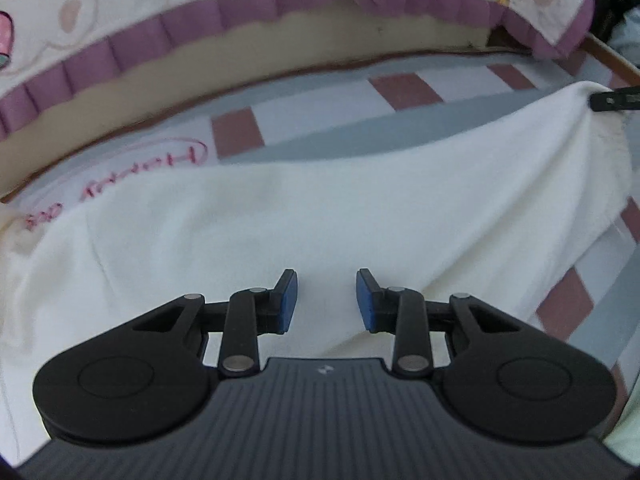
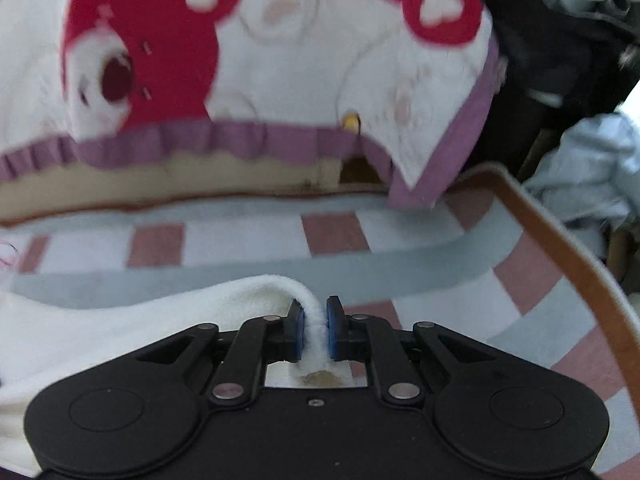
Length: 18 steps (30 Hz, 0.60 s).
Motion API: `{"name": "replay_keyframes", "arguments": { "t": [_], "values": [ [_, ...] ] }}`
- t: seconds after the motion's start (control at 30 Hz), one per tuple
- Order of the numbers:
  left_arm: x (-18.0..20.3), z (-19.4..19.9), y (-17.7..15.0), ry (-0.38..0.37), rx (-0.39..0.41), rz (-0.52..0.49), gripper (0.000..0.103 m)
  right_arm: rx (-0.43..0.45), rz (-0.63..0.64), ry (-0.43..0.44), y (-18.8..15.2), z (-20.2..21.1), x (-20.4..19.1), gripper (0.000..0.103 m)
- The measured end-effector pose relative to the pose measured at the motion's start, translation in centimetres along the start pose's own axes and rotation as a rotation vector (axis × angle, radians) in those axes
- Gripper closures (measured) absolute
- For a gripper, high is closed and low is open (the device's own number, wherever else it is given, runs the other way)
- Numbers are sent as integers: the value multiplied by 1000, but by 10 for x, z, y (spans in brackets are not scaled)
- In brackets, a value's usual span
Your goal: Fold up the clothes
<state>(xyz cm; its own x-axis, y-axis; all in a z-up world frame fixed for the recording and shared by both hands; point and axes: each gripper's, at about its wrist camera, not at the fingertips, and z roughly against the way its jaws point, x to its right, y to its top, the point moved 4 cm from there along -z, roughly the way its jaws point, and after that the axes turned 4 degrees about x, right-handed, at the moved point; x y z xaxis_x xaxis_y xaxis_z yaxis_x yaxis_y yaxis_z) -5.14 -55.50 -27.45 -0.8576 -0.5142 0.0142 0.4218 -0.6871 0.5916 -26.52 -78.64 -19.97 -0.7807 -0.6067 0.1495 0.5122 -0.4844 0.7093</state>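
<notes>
A white fleece garment (image 1: pixel 304 216) lies spread over a checked blanket (image 2: pixel 520 272) of grey, white and dusty pink. The right gripper (image 2: pixel 313 318) pinches a raised fold at the garment's edge between its blue pads (image 2: pixel 330 330). The left gripper (image 1: pixel 326 300) hovers above the fleece, jaws apart and holding nothing. Pink handwriting (image 1: pixel 144 172) on the blanket is upside down and unreadable. Behind, a red-bear quilt (image 2: pixel 160 60) with purple trim.

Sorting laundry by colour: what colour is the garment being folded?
Cream white garment, plain; clearest in the left wrist view.
</notes>
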Motion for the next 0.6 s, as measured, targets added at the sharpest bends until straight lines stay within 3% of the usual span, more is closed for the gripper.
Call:
{"name": "replay_keyframes", "arguments": {
  "t": [0.1, 0.17, 0.2, 0.23, 0.27, 0.33, 0.47, 0.6],
  "values": [
    [-9, -8, -13, -46, -15, 24, 71, 16, -68, -77, -10, -5, 15, 72],
    [-11, -7, -12, -57, 0, 25, 69, 94, -252, -50, -12, 14, 34, 64],
    [-12, -6, -10, -58, 6, 25, 68, 100, -344, -17, -20, 23, 41, 56],
    [-13, -6, -9, -59, 12, 34, 68, 99, -435, 20, -30, 33, 47, 42],
    [-14, -7, -8, -65, 13, 47, 67, 97, -525, 57, -39, 42, 53, 37],
    [-15, -10, -9, -66, 13, 50, 67, 65, -646, 101, -60, 51, 58, 37],
    [-13, -11, -9, -53, 32, 26, 67, -47, -699, 96, -100, 39, 46, 37],
    [-17, -11, -13, -41, 40, 30, 68, -5, -688, 142, -102, 27, 23, 35]
  ]
}}
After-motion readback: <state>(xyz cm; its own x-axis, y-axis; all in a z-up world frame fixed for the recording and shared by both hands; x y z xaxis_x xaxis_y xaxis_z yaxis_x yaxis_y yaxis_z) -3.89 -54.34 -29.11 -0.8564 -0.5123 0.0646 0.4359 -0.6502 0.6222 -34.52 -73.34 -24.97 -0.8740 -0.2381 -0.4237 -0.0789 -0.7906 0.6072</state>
